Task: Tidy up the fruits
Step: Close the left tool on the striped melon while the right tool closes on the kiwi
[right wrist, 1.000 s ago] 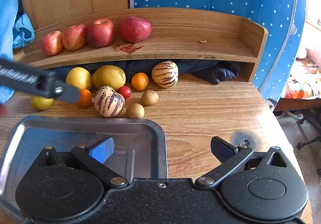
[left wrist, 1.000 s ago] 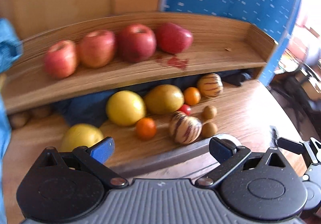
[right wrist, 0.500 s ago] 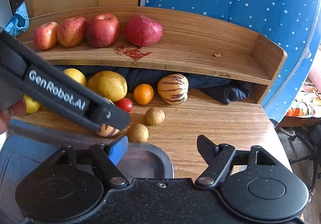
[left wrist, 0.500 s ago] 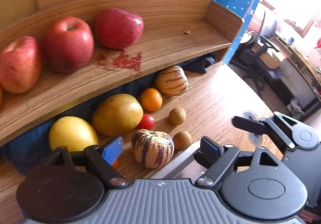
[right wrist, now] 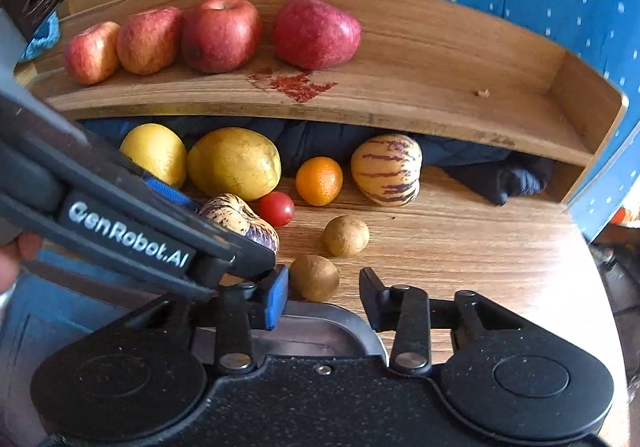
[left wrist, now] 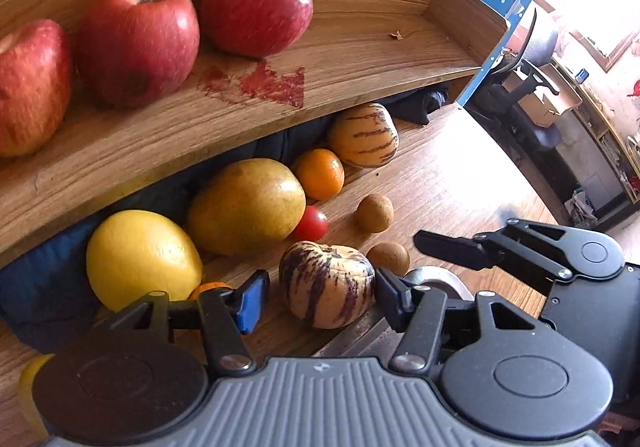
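A purple-striped melon lies on the wooden table beside the metal tray's rim. My left gripper is open with one finger on each side of this melon; the black finger touches it, the blue pad stands slightly off. My right gripper is open above the tray's corner, just short of a small brown fruit. Several red apples sit in a row on the raised wooden shelf. The left gripper's body hides part of the melon in the right wrist view.
Along the shelf's underside lie a yellow citrus, a yellow-green fruit, a tangerine, a cherry tomato, a second striped melon and another brown fruit. Dark cloth lies under the shelf. An office chair stands beyond the table.
My left gripper moved forward and down until its fingers came around the striped melon. My right gripper advanced over the tray toward the small brown fruit.
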`<action>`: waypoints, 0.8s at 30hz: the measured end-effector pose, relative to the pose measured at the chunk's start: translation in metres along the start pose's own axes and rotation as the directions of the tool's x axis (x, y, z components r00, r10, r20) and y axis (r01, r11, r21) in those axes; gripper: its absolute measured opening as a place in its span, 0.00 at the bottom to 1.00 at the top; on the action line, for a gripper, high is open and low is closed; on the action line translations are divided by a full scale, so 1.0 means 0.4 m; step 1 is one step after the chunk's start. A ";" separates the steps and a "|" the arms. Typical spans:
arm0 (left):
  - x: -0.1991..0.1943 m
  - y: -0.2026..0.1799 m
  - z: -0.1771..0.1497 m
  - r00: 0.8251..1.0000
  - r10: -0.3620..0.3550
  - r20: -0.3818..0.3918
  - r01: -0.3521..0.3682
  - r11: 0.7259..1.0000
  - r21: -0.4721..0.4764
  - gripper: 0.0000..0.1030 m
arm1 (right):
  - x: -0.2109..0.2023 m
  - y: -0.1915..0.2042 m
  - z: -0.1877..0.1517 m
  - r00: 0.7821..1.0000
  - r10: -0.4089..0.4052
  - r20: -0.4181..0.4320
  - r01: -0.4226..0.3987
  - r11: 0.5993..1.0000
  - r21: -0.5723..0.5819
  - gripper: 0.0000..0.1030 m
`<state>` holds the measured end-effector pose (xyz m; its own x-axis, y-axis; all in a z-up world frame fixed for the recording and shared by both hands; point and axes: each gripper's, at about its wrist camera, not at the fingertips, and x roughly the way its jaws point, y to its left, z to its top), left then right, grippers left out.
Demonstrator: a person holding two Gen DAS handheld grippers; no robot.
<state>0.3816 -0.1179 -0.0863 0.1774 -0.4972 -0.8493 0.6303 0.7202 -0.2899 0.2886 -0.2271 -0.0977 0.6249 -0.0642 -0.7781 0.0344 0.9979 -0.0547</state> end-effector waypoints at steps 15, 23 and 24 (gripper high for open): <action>-0.029 -0.017 -0.011 0.999 -0.018 0.041 0.019 1.000 -0.007 0.54 | -0.061 0.009 -0.011 0.999 -0.012 0.040 0.009 0.998 0.070 0.28; -0.067 -0.079 -0.047 0.995 -0.081 0.054 0.077 0.995 0.064 0.54 | -0.174 0.011 -0.070 0.995 -0.068 0.070 0.060 0.991 0.119 0.28; -0.069 -0.089 -0.055 0.995 -0.090 0.050 0.086 0.994 0.074 0.54 | -0.187 0.011 -0.082 0.995 -0.074 0.067 0.065 0.990 0.127 0.28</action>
<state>0.3378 -0.1191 -0.0622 0.1577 -0.5834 -0.7967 0.6975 0.6370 -0.3284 0.2163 -0.2181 -0.0602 0.6718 -0.1367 -0.7280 0.1732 0.9846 -0.0251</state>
